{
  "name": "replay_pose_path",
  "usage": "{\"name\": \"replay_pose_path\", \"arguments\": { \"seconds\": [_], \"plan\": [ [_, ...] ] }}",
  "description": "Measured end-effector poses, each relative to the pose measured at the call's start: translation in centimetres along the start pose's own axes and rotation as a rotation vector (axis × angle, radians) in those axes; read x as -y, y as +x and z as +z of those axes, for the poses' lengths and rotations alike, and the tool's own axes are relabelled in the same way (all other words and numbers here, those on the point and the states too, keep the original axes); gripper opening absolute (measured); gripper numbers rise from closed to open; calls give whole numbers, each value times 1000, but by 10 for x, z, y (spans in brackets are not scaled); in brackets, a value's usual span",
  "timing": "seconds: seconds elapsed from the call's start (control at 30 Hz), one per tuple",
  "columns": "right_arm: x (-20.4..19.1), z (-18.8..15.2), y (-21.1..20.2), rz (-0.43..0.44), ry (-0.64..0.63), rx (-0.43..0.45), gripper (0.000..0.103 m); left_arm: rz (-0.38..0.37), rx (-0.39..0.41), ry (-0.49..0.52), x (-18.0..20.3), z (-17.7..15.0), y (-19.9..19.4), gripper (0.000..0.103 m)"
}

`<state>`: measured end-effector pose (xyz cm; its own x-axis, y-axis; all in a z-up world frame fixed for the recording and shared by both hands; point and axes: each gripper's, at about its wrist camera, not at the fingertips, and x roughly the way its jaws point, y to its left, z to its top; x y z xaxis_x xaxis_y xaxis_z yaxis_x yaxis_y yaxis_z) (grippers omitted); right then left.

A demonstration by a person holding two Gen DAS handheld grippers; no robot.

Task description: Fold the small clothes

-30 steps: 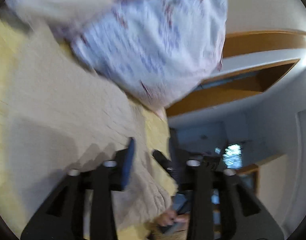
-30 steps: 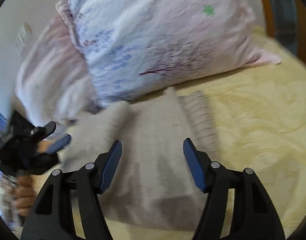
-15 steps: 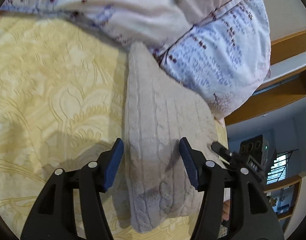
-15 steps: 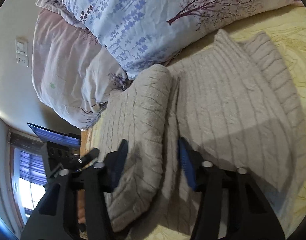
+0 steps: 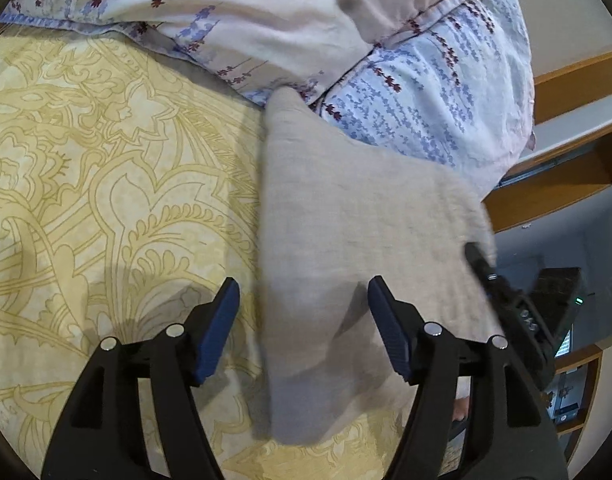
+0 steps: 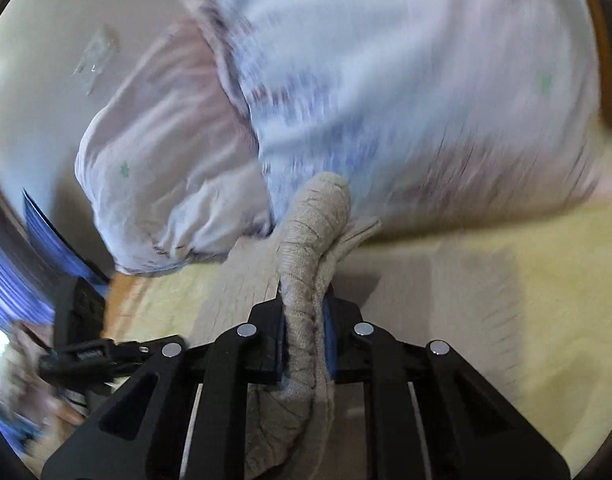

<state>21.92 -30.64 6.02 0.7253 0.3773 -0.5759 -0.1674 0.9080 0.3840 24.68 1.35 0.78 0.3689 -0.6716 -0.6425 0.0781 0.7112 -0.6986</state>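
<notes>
A beige knit garment (image 5: 358,216) lies on the yellow patterned bedspread (image 5: 105,168), its far end against the pillows. My left gripper (image 5: 303,320) hovers over the garment's near left edge, jaws opening; the cloth passes under the gap and the blue pads do not press it. In the right wrist view, my right gripper (image 6: 306,332) is closing, and its pads pinch a bunched fold of the beige garment (image 6: 314,224) that rises off the bed. The right gripper (image 5: 502,292) also shows at the garment's right edge in the left view.
Floral pillows (image 5: 386,40) are stacked at the head of the bed, blurred pillows (image 6: 386,80) in the right view. A wooden shelf (image 5: 574,76) stands beyond them. The left gripper (image 6: 85,356) and a hand appear low on the left. More bedspread (image 6: 526,280) lies to the right.
The right gripper went from open over the garment to pinching a fold and lifting it. The left jaws spread wider and came in lower over the garment's edge.
</notes>
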Motion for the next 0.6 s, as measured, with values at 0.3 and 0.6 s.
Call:
{"name": "replay_pose_path", "arguments": {
  "seconds": [0.3,0.6],
  "plan": [
    [51,-9,-8,-128,46,-23,15,-17,-49,80,20,-16,15,66],
    [85,-23,13,-195,104,-117,18,-28,-89,112,31,-31,31,66]
  ]
}}
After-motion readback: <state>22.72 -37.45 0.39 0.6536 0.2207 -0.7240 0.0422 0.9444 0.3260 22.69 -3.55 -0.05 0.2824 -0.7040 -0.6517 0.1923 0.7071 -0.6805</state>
